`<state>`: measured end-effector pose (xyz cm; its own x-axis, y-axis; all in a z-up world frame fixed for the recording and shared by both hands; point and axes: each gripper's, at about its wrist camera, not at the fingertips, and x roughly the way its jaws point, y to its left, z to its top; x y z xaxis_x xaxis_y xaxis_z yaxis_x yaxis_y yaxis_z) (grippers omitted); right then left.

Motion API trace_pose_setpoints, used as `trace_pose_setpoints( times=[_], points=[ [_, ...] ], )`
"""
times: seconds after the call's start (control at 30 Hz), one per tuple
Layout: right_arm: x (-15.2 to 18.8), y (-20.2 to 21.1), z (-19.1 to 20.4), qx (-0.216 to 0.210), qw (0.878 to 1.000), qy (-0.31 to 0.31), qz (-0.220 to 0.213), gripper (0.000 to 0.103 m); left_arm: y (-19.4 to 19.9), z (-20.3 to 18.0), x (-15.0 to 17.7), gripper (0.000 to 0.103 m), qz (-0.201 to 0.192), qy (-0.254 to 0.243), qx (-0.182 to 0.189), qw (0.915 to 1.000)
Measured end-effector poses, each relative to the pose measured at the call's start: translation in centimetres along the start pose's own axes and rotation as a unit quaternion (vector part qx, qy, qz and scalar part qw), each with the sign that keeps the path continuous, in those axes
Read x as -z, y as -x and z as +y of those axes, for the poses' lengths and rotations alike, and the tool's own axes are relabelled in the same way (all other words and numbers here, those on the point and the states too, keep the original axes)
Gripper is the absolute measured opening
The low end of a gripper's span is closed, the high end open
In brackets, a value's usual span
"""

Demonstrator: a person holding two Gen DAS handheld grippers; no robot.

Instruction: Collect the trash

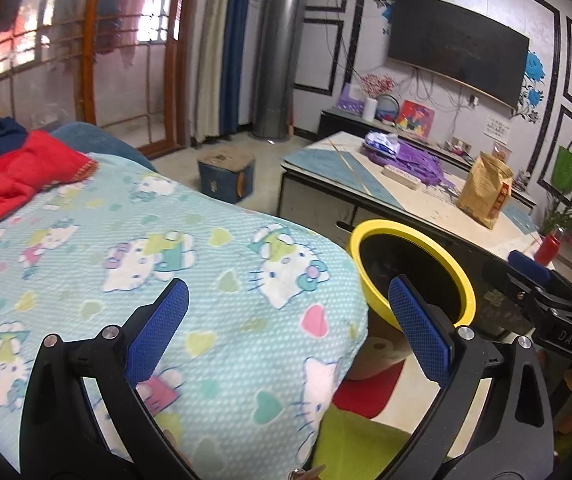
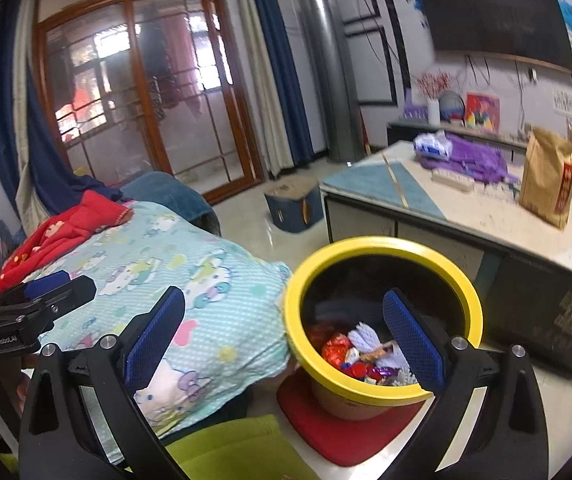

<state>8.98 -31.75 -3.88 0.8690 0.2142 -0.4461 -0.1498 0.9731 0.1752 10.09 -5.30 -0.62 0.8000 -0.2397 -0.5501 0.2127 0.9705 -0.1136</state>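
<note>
From the left wrist, the left gripper [image 1: 286, 316] hangs with its blue pads spread wide and empty over the cartoon-print cover [image 1: 158, 256], whose edge lies beside the yellow-rimmed bin [image 1: 413, 272]. From the right wrist, the right gripper [image 2: 284, 330] is likewise spread, holding nothing, above the bin [image 2: 381, 312], where the trash [image 2: 361, 354] lies at the bottom: red wrappers and white paper.
</note>
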Motion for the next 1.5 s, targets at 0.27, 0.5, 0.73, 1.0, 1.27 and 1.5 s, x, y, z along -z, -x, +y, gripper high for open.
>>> trace_pose_setpoints(
  times=[0.27,0.5,0.73,1.0,1.27,1.5],
  points=[
    [1.6,3.5,2.3,0.021,0.997,0.030,-0.074,0.097,4.4,0.7,1.9,0.092,-0.061,-0.003,-0.034,0.9975],
    [3.1,5.6,4.4,0.030,0.989,0.073,-0.125,0.097,6.2,1.2,3.5,0.092,-0.088,0.006,-0.052,0.9947],
    [4.2,4.8,4.9,0.044,0.988,0.084,-0.121,0.097,6.3,0.9,4.9,0.092,-0.094,0.009,-0.055,0.9939],
    [4.5,4.0,5.2,0.033,0.990,0.085,-0.106,0.097,6.0,0.7,5.0,0.092,-0.094,0.007,-0.049,0.9944],
    [4.6,3.7,5.0,0.034,0.992,0.074,-0.095,0.097,5.8,0.7,5.2,0.092,-0.096,0.006,-0.051,0.9940],
    [4.6,3.6,4.9,0.033,0.993,0.071,-0.092,0.097,5.9,0.7,5.2,0.092,-0.097,0.005,-0.052,0.9939]
  ],
)
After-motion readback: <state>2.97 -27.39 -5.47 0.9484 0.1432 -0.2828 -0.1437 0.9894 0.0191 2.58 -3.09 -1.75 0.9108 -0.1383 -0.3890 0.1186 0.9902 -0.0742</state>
